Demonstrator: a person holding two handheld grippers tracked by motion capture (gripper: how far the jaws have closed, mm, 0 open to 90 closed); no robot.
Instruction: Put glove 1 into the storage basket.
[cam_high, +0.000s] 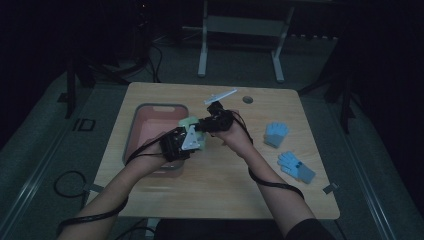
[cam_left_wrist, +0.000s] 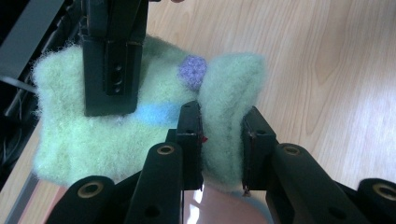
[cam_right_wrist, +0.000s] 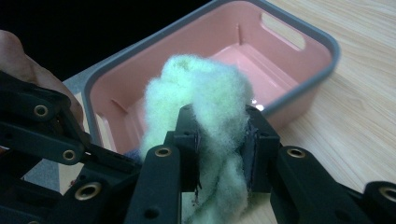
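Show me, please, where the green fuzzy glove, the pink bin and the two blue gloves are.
green fuzzy glove (cam_left_wrist: 93, 135), left gripper view, its flat body
pink bin (cam_right_wrist: 299, 86), right gripper view, its grey rim
blue gloves (cam_high: 276, 134), high view, the palm of the farther one

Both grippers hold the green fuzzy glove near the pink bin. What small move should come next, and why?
Probably carry the green glove over the pink bin and lower it in. The left gripper and right gripper both clamp it, and it hangs just beside the bin's rim.

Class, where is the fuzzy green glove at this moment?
The green glove hangs mid-table in the high view, gripped between the left claw and right claw, beside the pink bin's right rim.
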